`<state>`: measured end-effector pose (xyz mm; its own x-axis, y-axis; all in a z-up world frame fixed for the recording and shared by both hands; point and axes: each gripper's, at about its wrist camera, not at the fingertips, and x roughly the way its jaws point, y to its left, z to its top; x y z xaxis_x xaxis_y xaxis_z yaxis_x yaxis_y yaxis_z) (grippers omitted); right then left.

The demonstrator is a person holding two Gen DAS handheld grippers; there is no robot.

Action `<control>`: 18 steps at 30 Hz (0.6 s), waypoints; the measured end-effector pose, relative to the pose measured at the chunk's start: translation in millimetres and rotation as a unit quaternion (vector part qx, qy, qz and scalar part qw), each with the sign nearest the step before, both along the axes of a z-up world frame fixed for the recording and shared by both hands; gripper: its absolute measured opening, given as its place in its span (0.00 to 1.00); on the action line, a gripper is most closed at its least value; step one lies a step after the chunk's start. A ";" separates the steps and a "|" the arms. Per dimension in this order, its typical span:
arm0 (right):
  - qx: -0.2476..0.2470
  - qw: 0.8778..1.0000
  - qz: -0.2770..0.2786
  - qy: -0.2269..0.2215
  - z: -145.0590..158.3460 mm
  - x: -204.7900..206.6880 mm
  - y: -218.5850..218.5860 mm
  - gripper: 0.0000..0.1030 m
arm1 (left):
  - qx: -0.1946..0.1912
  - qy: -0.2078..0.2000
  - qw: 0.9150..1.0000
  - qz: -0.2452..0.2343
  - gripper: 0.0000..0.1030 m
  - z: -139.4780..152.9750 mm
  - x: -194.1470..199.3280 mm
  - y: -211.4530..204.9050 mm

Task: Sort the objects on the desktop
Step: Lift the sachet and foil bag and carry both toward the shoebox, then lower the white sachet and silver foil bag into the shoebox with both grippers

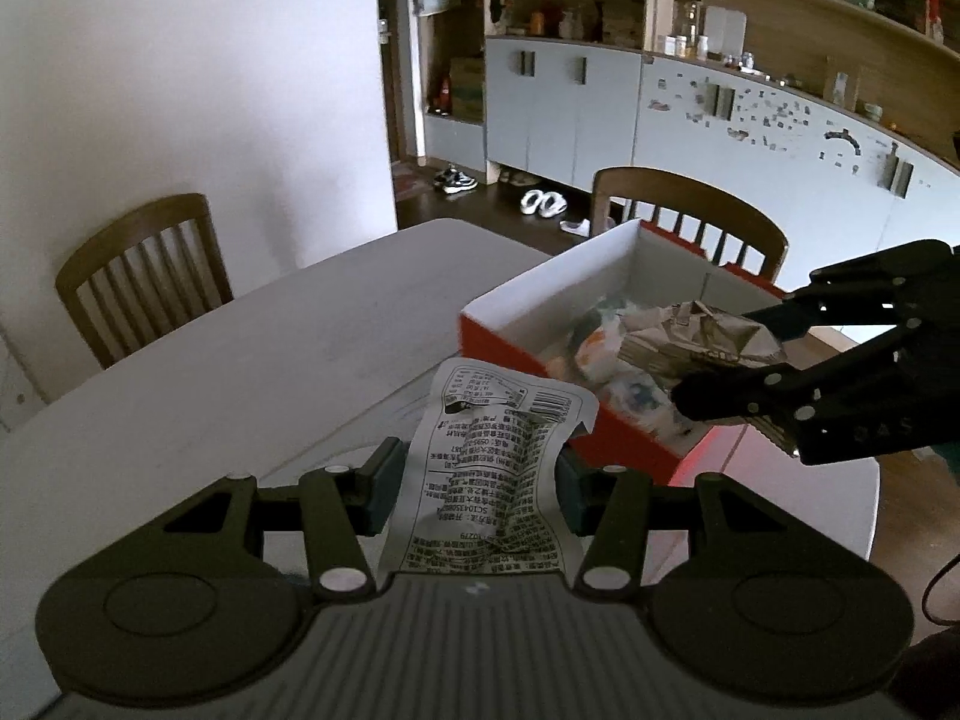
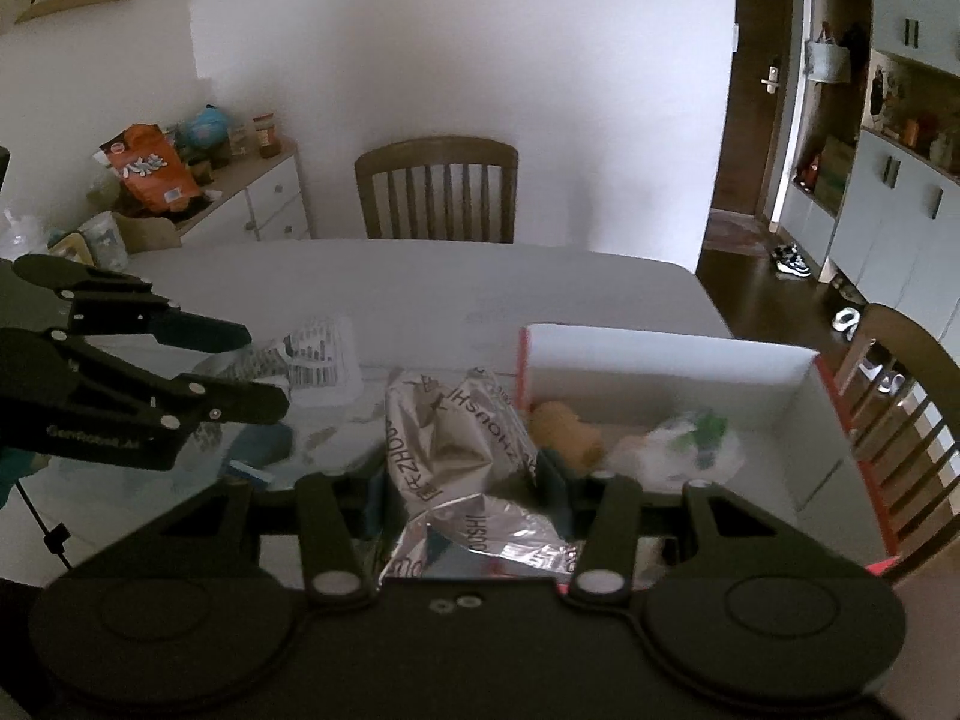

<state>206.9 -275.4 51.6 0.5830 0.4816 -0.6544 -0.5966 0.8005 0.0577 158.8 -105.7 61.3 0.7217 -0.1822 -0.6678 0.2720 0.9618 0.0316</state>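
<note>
We list the left claw (image 1: 477,483) as matt black plastic with dull teal pads and pale rivets. We record its white packet (image 1: 501,474) as thin, creased film, satin, with printed text. We note the right claw's (image 2: 462,492) packet (image 2: 462,438) as crinkled silver foil, glossy and reflective. We enter the box (image 1: 540,294) as smooth card, white inside, red outside. The worktop (image 1: 240,360) looks pale and matt; the chair (image 2: 437,189) is brown wood.

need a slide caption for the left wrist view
Left hand-held gripper holds a white printed packet near the red box, while the right hand-held gripper carries a crumpled wrapper over it.
</note>
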 end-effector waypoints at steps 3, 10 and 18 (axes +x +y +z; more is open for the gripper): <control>-0.002 1.000 -0.001 -0.001 0.2 6.3 -16.5 0.48 | 0.000 0.001 1.000 -0.009 0.50 0.3 7.9 -18.2; -0.005 1.000 -0.008 -0.001 -1.8 27.2 -53.2 0.48 | 0.003 0.004 1.000 -0.026 0.50 -2.8 27.9 -58.9; -0.016 1.000 -0.026 0.004 -10.9 54.9 -92.9 0.48 | 0.014 0.014 0.999 -0.040 0.50 -11.8 56.5 -104.3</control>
<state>261.8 -368.3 40.7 0.6012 0.4290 -0.6741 -0.5536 0.8320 0.0357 215.2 -210.0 49.5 0.6866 -0.2200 -0.6929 0.3494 0.9357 0.0492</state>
